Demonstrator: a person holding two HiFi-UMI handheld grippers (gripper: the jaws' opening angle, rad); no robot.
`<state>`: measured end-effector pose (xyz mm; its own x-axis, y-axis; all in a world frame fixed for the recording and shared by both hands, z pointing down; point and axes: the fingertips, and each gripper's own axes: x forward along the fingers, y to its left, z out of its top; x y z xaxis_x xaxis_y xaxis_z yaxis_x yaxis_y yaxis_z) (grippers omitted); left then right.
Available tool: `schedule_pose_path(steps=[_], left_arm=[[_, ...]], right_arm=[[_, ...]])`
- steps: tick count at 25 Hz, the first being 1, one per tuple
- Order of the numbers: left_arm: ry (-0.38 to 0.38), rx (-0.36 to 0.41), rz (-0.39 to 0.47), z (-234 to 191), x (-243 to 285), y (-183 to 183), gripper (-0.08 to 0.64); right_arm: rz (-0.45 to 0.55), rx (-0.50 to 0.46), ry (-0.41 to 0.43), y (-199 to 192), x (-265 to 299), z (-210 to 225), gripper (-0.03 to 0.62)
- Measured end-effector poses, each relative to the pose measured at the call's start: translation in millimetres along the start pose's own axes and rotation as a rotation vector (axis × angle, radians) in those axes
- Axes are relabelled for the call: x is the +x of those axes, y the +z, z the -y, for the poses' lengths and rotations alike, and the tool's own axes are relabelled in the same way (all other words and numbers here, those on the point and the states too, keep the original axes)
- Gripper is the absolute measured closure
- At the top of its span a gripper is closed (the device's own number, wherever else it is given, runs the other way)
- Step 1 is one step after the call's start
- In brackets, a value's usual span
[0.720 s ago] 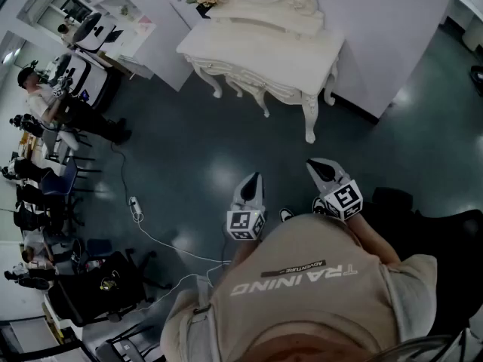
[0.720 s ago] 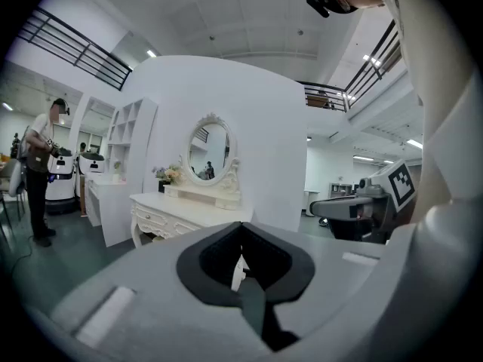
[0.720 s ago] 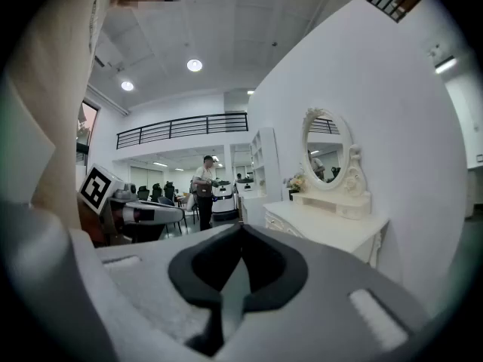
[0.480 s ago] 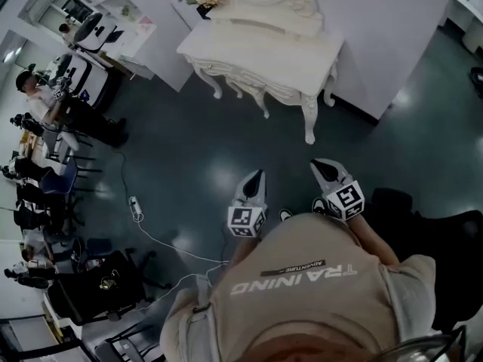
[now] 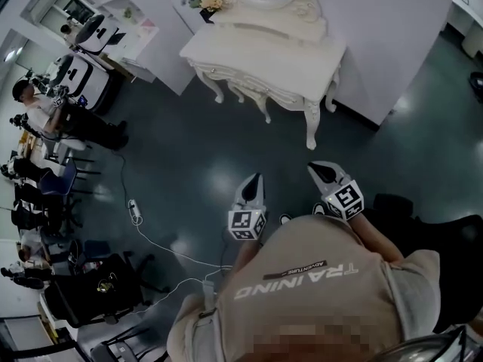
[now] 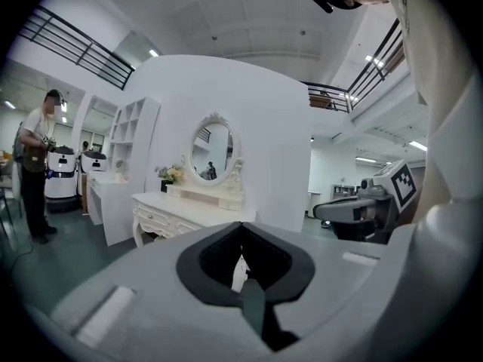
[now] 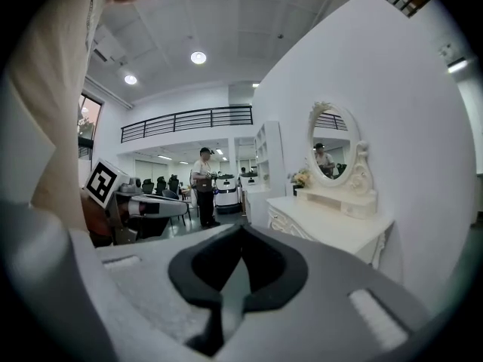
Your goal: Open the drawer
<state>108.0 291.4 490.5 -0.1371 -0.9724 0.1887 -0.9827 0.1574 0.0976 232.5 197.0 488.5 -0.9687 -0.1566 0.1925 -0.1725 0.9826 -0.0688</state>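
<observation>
A wide indoor hall with a dark, glossy floor [image 5: 189,149], seen from your head looking steeply down. A white partition wall [image 5: 377,36] stands at the top of the head view, and against it sits a white, carved dressing table [image 5: 264,51] on curved legs, with an oval mirror [image 6: 213,151] and a small bunch of flowers [image 5: 207,0] on top. The table is well apart from you, with open floor between.

The drawer [image 6: 162,219] you are to open is a shallow front in the carved apron just under the tabletop, on the side facing you. It is shut. From here it looks like light painted wood: stiff, and likely to slide easily or catch slightly on its runners. The paint and carving could chip, so avoid scraping. A small dark spot on the front may be a knob, though it is too small to be sure. If it is one, that is the place to pinch, pulling straight and level towards you.

You hold both tools in front of your chest, pointing towards the table and tipped a little downward. Your left gripper [image 5: 254,181] has its jaws pressed together with nothing between them. Your right gripper [image 5: 320,170] is the same: jaws closed, empty. You will probably need to walk closer and part one pair of jaws before reaching.
</observation>
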Motion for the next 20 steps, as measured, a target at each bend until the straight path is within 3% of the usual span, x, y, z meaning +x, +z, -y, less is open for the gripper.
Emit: schedule_pose_path(steps=[5,13,17,20], left_arm=[[0.004,-0.059,0.012,-18.0,12.3,-1.0,0.555],[-0.043,-0.048,0.029,-53.4,31.1,0.1,0.555],[-0.059,-0.065,-0.011,-75.3,44.7,-19.8,0.555],[-0.089,-0.063,-0.014,-72.9,60.3,-11.6,0.555]], right_arm=[[-0.001,-0.007,0.006,5.2,31.3,-6.0,0.589],[-0.023,-0.016,-0.033,-5.0,62.5,-9.3,0.589],[-0.013,0.047,-0.104,-12.3,68.1,11.1,0.590],[-0.043,0.087,-0.131,-21.2,68.7,25.5,0.590]])
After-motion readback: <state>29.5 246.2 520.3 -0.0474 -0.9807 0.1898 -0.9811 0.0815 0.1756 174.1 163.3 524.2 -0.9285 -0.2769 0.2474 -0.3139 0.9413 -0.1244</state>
